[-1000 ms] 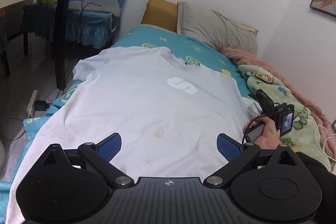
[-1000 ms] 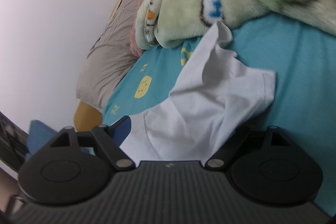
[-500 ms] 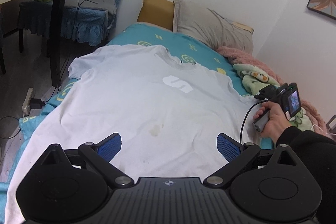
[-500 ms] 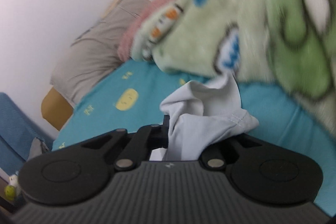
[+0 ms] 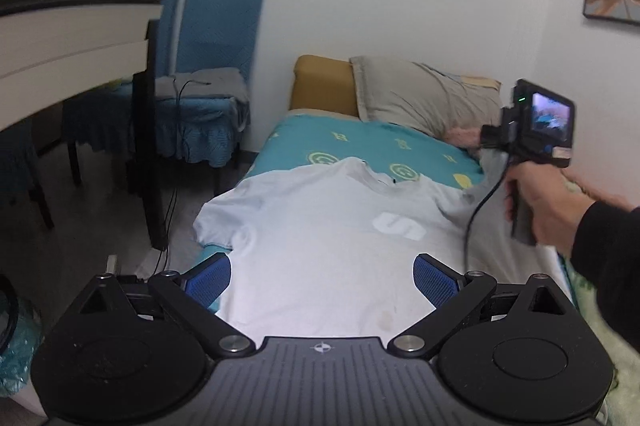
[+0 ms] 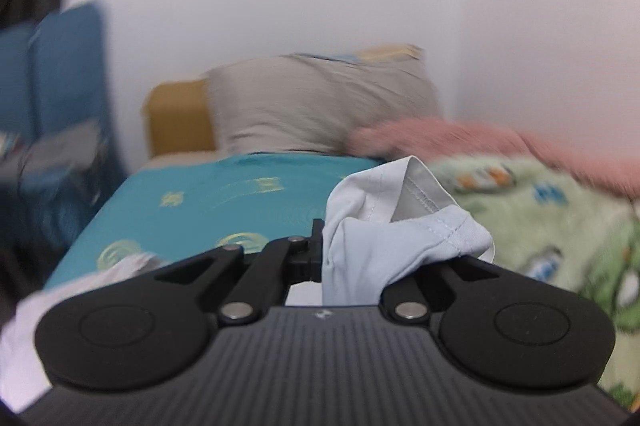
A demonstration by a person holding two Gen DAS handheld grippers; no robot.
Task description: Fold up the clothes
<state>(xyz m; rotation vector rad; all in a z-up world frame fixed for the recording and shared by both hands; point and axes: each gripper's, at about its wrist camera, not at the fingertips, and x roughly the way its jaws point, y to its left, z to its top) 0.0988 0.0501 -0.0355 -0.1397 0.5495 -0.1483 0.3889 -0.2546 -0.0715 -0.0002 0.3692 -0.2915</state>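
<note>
Right jaws pinch the T-shirt sleeve [image 6: 400,246] beside the blanket [image 6: 540,218]; left jaws gape.

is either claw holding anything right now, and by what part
The right claw is shut on the white t-shirt, pinching its sleeve near the hem. The left claw is open, holding nothing.

Matt cotton T-shirt [image 5: 320,246] — fleecy blanket [image 6: 560,218]

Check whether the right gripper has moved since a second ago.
Yes. In the left wrist view the right gripper, jaws clamped on the shirt sleeve, has risen off the green blanket toward the grey pillow, lifting the sleeve.
</note>
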